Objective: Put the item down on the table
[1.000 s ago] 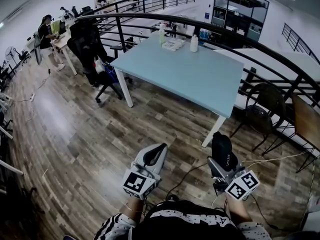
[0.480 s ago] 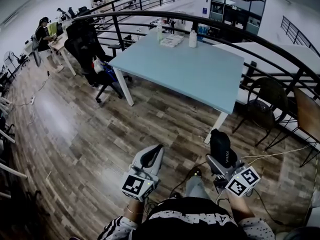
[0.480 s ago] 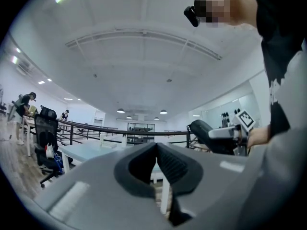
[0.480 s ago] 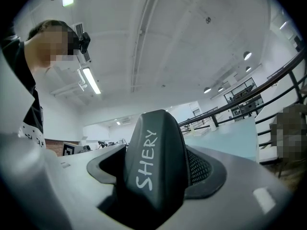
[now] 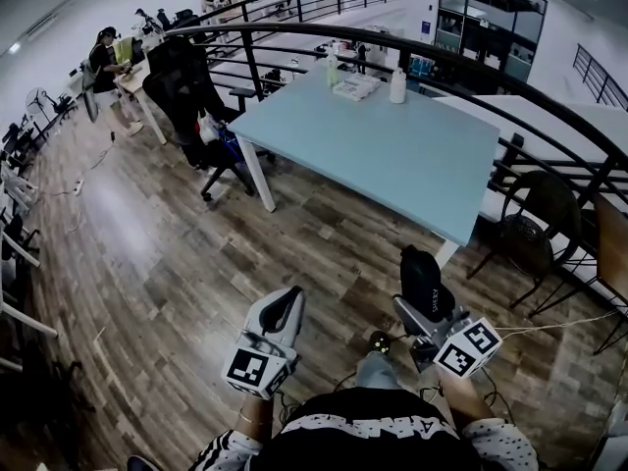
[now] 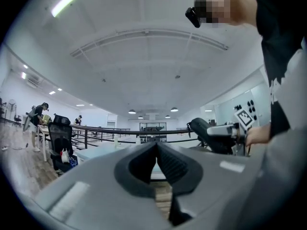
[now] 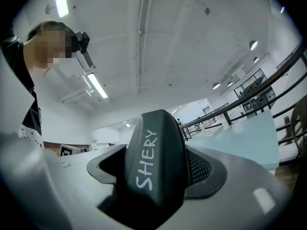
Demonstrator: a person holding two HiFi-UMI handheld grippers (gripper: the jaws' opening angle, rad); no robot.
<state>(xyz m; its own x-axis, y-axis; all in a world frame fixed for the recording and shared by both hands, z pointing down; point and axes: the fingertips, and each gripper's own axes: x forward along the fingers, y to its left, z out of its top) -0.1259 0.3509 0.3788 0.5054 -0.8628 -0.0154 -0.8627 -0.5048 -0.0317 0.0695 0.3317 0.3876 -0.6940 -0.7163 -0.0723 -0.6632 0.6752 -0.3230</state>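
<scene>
A black oblong item with white lettering "SHERY" stands up between the jaws of my right gripper, which is shut on it. In the head view the black item is held low over the wooden floor, short of the near corner of the light blue table. My left gripper is at the same height, to the left, its jaws closed together with nothing between them. The left gripper view shows those closed jaws and the item off to the right.
A white bottle and small things stand at the table's far end. A curved black railing runs behind the table. A black office chair is at its left and a dark chair at its right. People sit at desks far left.
The head view has swung a little, so the table sits further right and slightly nearer. Both grippers have drifted slightly left; the right one still holds the black item.
</scene>
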